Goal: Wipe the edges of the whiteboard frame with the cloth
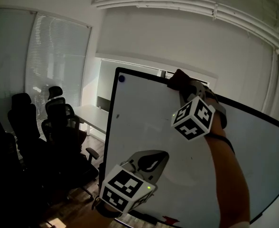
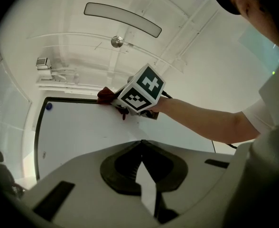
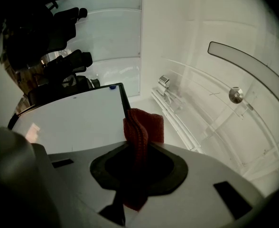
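A whiteboard (image 1: 144, 127) with a thin black frame (image 1: 139, 73) stands in front of me. My right gripper (image 1: 178, 82) is up at the top frame edge, shut on a dark red cloth (image 1: 176, 79). In the right gripper view the cloth (image 3: 143, 125) is pinched between the jaws and lies folded over the black frame (image 3: 124, 98). My left gripper (image 1: 158, 156) hangs lower, in front of the board's face, shut and holding nothing. The left gripper view looks up past the closed left gripper (image 2: 140, 144) to the right gripper's marker cube (image 2: 142, 90) and the cloth (image 2: 106, 95) on the frame (image 2: 68, 99).
A blue magnet (image 1: 121, 78) sits at the board's top left corner. Black office chairs (image 1: 59, 120) and a white table (image 1: 93, 115) stand left of the board, before a window with blinds (image 1: 54, 56). Pipes (image 1: 177, 4) run along the ceiling.
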Available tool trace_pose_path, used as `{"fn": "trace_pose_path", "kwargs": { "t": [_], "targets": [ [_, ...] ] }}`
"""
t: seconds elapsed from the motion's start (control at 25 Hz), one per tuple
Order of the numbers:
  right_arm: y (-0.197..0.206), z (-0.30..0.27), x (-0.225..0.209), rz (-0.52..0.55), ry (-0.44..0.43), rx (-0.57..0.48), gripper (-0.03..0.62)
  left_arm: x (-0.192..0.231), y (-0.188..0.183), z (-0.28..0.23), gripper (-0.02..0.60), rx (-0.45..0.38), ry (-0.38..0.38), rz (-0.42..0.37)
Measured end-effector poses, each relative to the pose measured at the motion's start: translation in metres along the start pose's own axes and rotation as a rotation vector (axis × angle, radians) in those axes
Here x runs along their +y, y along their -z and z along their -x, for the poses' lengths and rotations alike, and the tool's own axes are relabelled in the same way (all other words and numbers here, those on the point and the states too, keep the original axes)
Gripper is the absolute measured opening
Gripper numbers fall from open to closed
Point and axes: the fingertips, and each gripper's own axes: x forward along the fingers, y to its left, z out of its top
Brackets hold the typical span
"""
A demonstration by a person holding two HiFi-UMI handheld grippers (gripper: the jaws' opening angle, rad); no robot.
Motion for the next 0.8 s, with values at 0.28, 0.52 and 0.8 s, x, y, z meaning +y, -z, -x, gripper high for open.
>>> {"fn": "trace_pose_path", "kwargs": {
  "t": [0.28, 0.52, 0.8],
  "targets": [
    [-0.035, 0.003, 0.007, -0.078, -0.017, -0.132, 0.071, 0.014, 0.008, 0.009, 0.009, 0.012, -0.025, 0.005],
    [-0.055, 0.023, 0.009, -0.130, -0.031, -0.222, 0.071, 0.012, 0.008, 0.014, 0.009, 0.001, -0.027, 0.023],
    [-0.035, 0.108, 0.043, -0.515, -0.175, -0.422, 0.071, 0.011, 0.033, 0.015, 0.009, 0.021, -0.031, 0.048]
  ]
}}
